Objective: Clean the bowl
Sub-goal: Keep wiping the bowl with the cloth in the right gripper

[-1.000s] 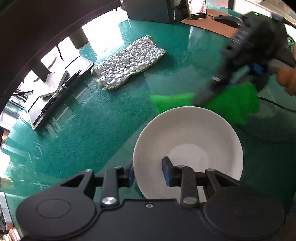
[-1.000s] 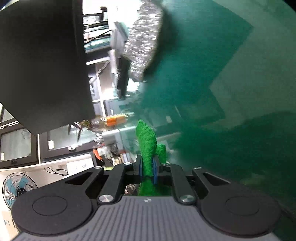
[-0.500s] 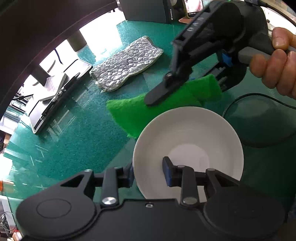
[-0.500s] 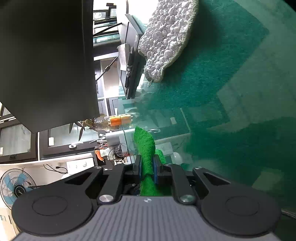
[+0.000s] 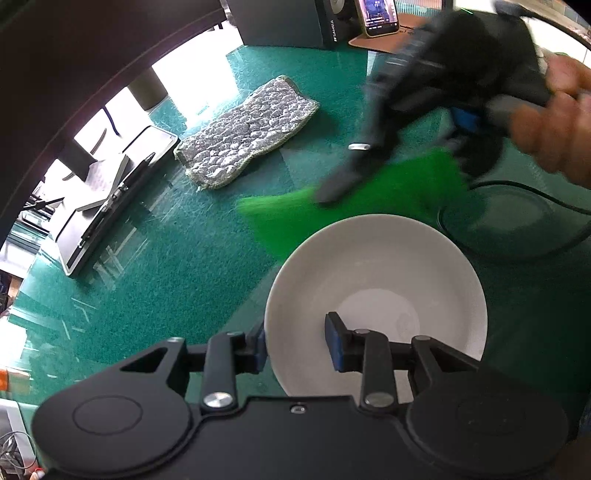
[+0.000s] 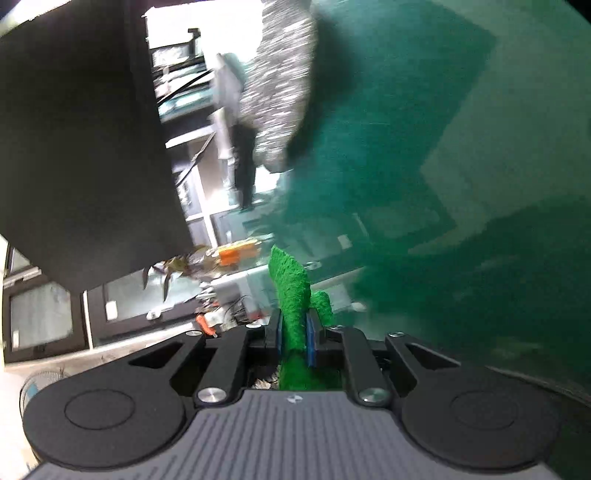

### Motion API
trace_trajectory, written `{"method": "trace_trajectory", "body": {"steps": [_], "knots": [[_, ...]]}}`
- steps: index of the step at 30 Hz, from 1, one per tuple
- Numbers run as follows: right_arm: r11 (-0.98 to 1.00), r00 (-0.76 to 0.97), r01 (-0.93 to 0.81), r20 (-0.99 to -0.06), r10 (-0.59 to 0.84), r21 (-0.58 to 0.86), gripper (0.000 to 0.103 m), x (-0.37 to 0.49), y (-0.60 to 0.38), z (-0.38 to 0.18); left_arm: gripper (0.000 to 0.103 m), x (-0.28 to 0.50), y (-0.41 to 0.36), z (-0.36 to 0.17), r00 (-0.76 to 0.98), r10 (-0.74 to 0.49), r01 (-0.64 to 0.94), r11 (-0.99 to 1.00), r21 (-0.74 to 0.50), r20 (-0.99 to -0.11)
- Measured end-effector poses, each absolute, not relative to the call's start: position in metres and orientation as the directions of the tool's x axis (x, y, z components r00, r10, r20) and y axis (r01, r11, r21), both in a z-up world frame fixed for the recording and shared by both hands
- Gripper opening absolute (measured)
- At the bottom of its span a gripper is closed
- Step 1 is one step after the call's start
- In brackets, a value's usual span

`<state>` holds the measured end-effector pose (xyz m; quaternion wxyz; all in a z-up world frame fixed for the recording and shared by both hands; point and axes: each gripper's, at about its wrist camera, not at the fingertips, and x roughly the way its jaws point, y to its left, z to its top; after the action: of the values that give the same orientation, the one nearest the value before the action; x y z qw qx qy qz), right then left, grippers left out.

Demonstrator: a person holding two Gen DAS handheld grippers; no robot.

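Left wrist view: one white bowl point(image 5: 375, 295), near centre on the green table point(image 5: 166, 280), its near rim pinched by the left gripper point(image 5: 295, 349). One green cloth point(image 5: 354, 206) has swung back rightward from half a second ago and hangs just beyond the far rim, blurred, no wipe begun. One grey mat point(image 5: 247, 134) far left; one phone point(image 5: 378, 16).
Right wrist view: right gripper point(image 6: 293, 338), one, jaws pressed onto that cloth; bowl absent
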<state>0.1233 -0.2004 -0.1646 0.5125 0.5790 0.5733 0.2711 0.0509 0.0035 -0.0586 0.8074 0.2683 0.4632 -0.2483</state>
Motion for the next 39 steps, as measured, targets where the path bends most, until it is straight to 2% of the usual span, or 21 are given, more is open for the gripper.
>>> {"method": "trace_trajectory", "body": {"steps": [6, 15, 19, 23, 26, 28, 29, 32, 33, 35, 36, 37, 39], "knots": [[0.21, 0.17, 0.345, -0.281, 0.945, 0.915, 0.013, 0.127, -0.193, -0.162, 0.033, 0.051, 0.001, -0.058, 0.445, -0.157, 0.665, 0.718, 0.208, -0.882], [0.215, 0.18, 0.448, -0.323, 0.929, 0.868, 0.014, 0.082, -0.235, -0.172, 0.035, 0.052, -0.003, -0.058, 0.448, -0.195, 0.703, 0.68, 0.209, -0.873], [0.235, 0.185, 0.421, -0.337, 0.923, 0.876, 0.014, 0.097, -0.222, -0.17, 0.035, 0.051, -0.003, -0.058, 0.454, -0.202, 0.713, 0.666, 0.219, -0.868], [0.23, 0.174, 0.373, -0.311, 0.934, 0.899, 0.014, 0.121, -0.199, -0.167, 0.038, 0.052, -0.003, -0.058, 0.461, -0.188, 0.687, 0.694, 0.215, -0.867], [0.24, 0.171, 0.344, -0.312, 0.935, 0.908, 0.014, 0.129, -0.191, -0.162, 0.057, 0.058, 0.003, -0.054, 0.466, -0.097, 0.542, 0.817, 0.197, -0.88], [0.249, 0.181, 0.329, -0.32, 0.93, 0.911, 0.014, 0.131, -0.192, -0.159, 0.086, 0.054, 0.017, -0.045, 0.489, -0.046, 0.353, 0.924, 0.149, -0.871], [0.251, 0.185, 0.325, -0.321, 0.929, 0.912, 0.014, 0.132, -0.193, -0.158, 0.09, 0.051, 0.022, -0.041, 0.488, -0.048, 0.296, 0.948, 0.114, -0.871], [0.257, 0.19, 0.311, -0.325, 0.926, 0.915, 0.014, 0.135, -0.194, -0.156, 0.091, 0.037, 0.037, -0.034, 0.467, -0.102, 0.134, 0.99, -0.044, -0.878], [0.26, 0.189, 0.307, -0.326, 0.926, 0.915, 0.014, 0.136, -0.193, -0.156, 0.091, 0.031, 0.04, -0.035, 0.449, -0.117, 0.064, 0.993, -0.099, -0.886], [0.268, 0.186, 0.303, -0.333, 0.925, 0.915, 0.014, 0.138, -0.191, -0.157, 0.078, 0.026, 0.038, -0.041, 0.42, -0.112, 0.014, 0.993, -0.116, -0.901], [0.276, 0.183, 0.299, -0.339, 0.923, 0.913, 0.014, 0.138, -0.19, -0.157, 0.054, 0.025, 0.036, -0.043, 0.41, -0.108, 0.01, 0.993, -0.114, -0.906], [0.281, 0.181, 0.297, -0.343, 0.922, 0.913, 0.014, 0.138, -0.188, -0.157, 0.036, 0.024, 0.033, -0.046, 0.399, -0.108, 0.023, 0.994, -0.108, -0.911], [0.295, 0.17, 0.287, -0.351, 0.921, 0.911, 0.014, 0.138, -0.184, -0.157, 0.026, 0.023, 0.026, -0.052, 0.377, -0.086, 0.049, 0.996, -0.073, -0.922]]}}
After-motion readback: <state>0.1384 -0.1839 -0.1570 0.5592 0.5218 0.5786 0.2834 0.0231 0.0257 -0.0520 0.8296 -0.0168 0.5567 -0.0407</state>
